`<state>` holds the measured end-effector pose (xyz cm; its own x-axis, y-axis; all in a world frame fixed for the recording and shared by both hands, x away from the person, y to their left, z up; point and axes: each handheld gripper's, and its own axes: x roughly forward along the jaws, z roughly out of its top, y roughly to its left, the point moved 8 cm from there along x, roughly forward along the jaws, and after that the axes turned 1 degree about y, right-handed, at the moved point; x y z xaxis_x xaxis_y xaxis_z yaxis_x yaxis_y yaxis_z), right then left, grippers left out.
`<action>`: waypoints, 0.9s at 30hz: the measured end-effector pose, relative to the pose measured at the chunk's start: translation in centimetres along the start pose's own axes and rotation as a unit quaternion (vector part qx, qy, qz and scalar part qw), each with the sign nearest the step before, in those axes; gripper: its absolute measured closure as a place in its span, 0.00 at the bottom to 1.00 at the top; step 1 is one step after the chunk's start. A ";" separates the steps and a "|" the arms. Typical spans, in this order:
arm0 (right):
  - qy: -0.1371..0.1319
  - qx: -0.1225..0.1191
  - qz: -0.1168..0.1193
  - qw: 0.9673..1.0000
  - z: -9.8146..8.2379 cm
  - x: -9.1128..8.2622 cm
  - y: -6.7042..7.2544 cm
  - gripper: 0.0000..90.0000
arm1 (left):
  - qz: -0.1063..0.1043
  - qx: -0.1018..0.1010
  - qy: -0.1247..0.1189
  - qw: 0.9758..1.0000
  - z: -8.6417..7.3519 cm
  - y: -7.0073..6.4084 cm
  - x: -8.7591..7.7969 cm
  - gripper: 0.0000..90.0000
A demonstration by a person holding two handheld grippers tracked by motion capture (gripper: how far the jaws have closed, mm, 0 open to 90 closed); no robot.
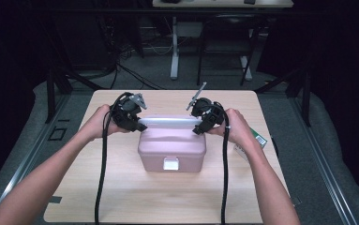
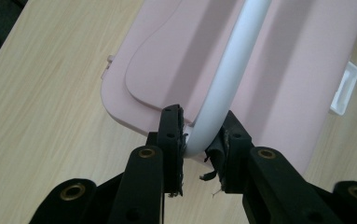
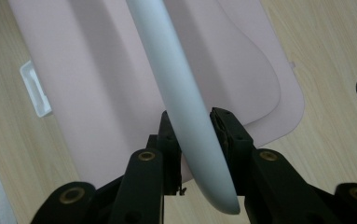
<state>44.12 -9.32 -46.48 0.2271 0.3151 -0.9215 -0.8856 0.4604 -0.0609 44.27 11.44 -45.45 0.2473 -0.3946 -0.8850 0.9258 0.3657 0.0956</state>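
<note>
Pink box on table; left gripper and right gripper each clamp opposite ends of its white handle.

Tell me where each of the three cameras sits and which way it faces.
High view: above the person's side, facing forward and down on the wooden table; both forearms, left gripper, right gripper, pink box.
Left gripper view: rides the left gripper, looking along its jaws at one end of the white handle.
Right gripper view: rides the right gripper, looking along its jaws at the handle's other end.
Shared: both gripper views show the box's white latch.
</note>
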 end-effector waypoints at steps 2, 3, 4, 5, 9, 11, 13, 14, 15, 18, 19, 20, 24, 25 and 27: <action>-0.004 0.002 -0.002 1.000 -0.1 -0.1 0.0 0.82 | -0.003 0.000 0.000 1.000 0.0 -0.2 0.0 0.83; -0.006 0.004 0.001 1.000 -0.2 -0.1 0.0 0.80 | -0.001 0.001 0.000 1.000 0.1 -0.3 0.0 0.83; -0.010 0.005 0.002 1.000 -0.2 -0.1 0.0 0.78 | -0.001 0.001 -0.001 1.000 0.1 -0.3 0.1 0.84; -0.011 0.007 0.002 1.000 -0.3 -0.2 0.0 0.75 | 0.000 0.000 0.000 1.000 0.1 -0.3 0.1 0.84; -0.006 0.014 -0.004 1.000 -0.9 -0.5 -0.3 0.73 | -0.003 -0.002 -0.001 1.000 0.1 -0.2 0.1 0.84; -0.004 0.015 -0.004 1.000 -1.2 -0.5 -0.4 0.77 | -0.003 -0.001 0.000 1.000 0.2 -0.2 0.1 0.84; -0.006 0.011 -0.009 1.000 -1.3 -0.5 -0.5 0.81 | -0.003 -0.001 0.000 1.000 0.2 -0.1 0.1 0.84; -0.007 0.011 -0.011 1.000 -1.3 -0.5 -0.5 0.82 | -0.003 0.000 -0.001 1.000 0.2 -0.1 0.1 0.84; -0.007 0.010 -0.012 1.000 -1.3 -0.5 -0.5 0.82 | -0.003 0.000 -0.002 1.000 0.2 -0.1 0.2 0.84; -0.005 0.007 -0.016 1.000 -1.2 -0.4 -0.5 0.83 | -0.006 -0.004 -0.003 1.000 0.2 0.0 0.2 0.84; -0.004 0.006 -0.019 1.000 -1.3 -0.5 -0.4 0.83 | -0.006 -0.003 -0.004 1.000 0.2 0.0 0.2 0.83; -0.004 0.004 -0.020 1.000 -1.3 -0.5 -0.3 0.83 | -0.005 -0.003 -0.005 1.000 0.2 -0.1 0.2 0.83; -0.004 0.007 -0.019 1.000 -1.7 -0.7 -0.1 0.83 | -0.002 -0.003 -0.009 1.000 0.4 -0.4 0.2 0.83; -0.006 0.007 -0.019 1.000 -1.7 -0.7 -0.1 0.83 | -0.002 -0.004 -0.011 1.000 0.4 -0.5 0.3 0.83; -0.012 0.013 -0.016 1.000 -1.8 -0.7 -0.2 0.83 | -0.002 -0.007 -0.015 1.000 0.3 -0.4 0.2 0.83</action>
<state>43.37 -11.12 -46.54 0.2652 0.3196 -0.9097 -0.8668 0.4923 -0.0798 44.05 10.91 -45.56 0.2521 -0.4210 -0.8713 0.9229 0.3755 0.0856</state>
